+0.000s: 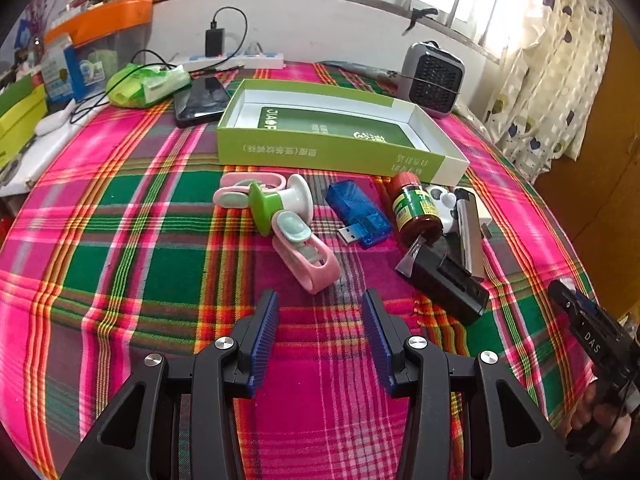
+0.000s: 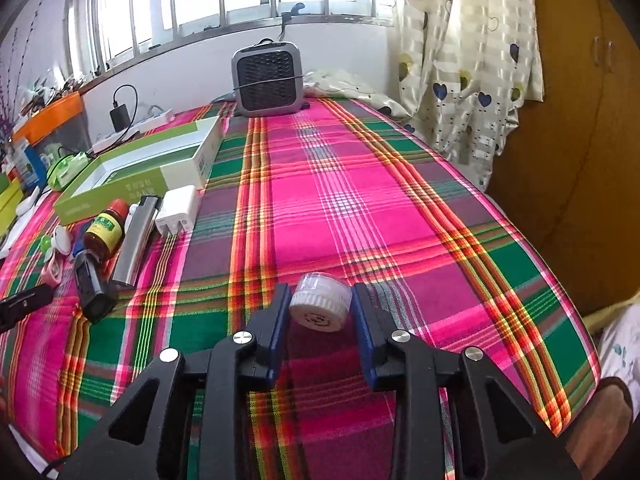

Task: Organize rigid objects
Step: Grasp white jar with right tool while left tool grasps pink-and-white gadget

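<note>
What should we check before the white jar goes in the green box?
1. Right gripper has the white jar between its fingers: ok.
2. Grip is firm: cannot tell; the jar sits tilted near the fingertips.
3. Green box is open, with room inside: ok.
4. Path to the box: not ok for a low slide; the red-capped bottle, metal lighter and white charger plug lie in front of it, so lift over them.
5. Left gripper is open, holds nothing and is short of the box: ok.
</note>
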The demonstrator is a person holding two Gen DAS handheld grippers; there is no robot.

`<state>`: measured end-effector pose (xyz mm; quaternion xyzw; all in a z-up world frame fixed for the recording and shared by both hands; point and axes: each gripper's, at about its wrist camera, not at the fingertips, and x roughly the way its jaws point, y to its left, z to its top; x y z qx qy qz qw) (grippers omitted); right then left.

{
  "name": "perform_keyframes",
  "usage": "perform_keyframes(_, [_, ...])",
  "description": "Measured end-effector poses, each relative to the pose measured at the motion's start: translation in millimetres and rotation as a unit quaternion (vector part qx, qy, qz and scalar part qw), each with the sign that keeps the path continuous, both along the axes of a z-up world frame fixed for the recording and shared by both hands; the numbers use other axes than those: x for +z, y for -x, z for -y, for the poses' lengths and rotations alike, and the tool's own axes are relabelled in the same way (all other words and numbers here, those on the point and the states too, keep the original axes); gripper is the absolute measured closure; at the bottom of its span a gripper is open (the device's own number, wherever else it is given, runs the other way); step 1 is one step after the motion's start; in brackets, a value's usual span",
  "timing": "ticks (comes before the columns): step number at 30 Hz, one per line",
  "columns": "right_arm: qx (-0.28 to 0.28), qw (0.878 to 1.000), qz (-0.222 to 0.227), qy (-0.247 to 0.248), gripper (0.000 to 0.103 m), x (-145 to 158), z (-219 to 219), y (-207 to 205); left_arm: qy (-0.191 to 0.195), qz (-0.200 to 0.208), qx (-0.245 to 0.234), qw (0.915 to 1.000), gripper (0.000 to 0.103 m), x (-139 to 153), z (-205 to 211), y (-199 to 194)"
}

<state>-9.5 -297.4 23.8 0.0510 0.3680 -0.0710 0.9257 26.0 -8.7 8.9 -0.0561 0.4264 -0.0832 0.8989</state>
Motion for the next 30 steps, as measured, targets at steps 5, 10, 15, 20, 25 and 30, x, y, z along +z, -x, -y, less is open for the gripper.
perform_keyframes(5, [0.011, 1.0, 0.0, -0.005, 0.071, 0.7, -4.3, -1.1, -0.003, -0.001, 0.004, 1.0, 0.062, 0.1, 2.0, -5.8])
perform_keyframes(10, [0.026, 1.0, -0.001, -0.007, 0.071, 1.0, -11.2, -5.0, -0.01, 0.004, 0.015, 0.9998, 0.062, -1.3, 2.5, -13.9])
perform_keyframes(15, [0.043, 0.999, 0.001, -0.007, 0.071, 2.8, -18.6, -7.7, -0.019, 0.007, 0.033, 0.9992, 0.062, -0.8, -1.0, -20.6])
perform_keyframes(20, [0.06, 0.998, 0.005, -0.006, 0.071, 5.3, -28.4, -11.4, -0.032, 0.007, 0.034, 0.9989, 0.062, 0.7, -4.2, -19.8])
perform_keyframes(25, [0.073, 0.997, 0.007, -0.006, 0.071, 6.7, -36.4, -14.4, -0.04, 0.006, 0.043, 0.9983, 0.062, -0.4, -13.0, -19.4])
perform_keyframes(30, [0.08, 0.997, 0.003, -0.007, 0.071, 5.7, -42.4, -18.0, -0.05, 0.006, 0.044, 0.9978, 0.062, -2.3, -15.0, -24.5])
